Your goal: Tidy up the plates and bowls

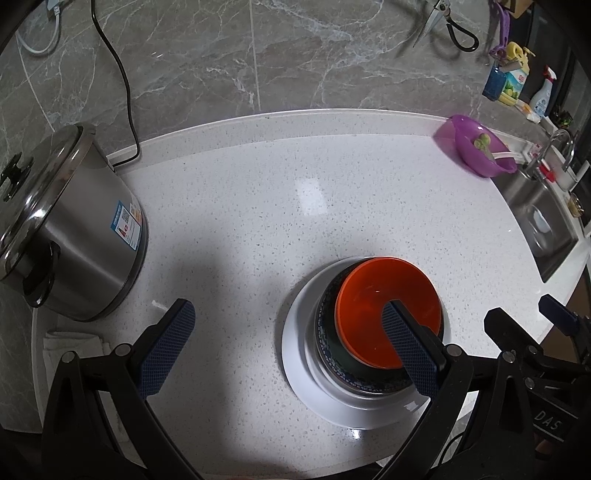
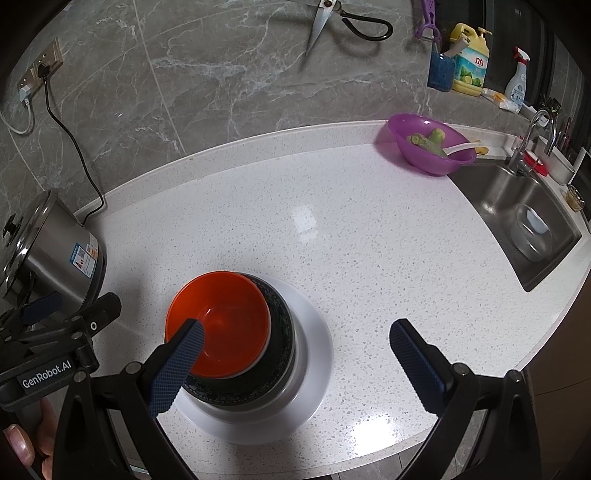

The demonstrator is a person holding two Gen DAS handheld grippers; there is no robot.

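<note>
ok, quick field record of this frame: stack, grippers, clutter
stack: orange bowl in dark patterned bowl, on white plate
left gripper: open, empty
right gripper: open, empty
counter: steel pot far left, purple bowl by the sink
wall: scissors hanging

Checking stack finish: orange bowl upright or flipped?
Upright: the orange bowl shows its empty inside, nested atop the dark bowl on the white plate.
</note>
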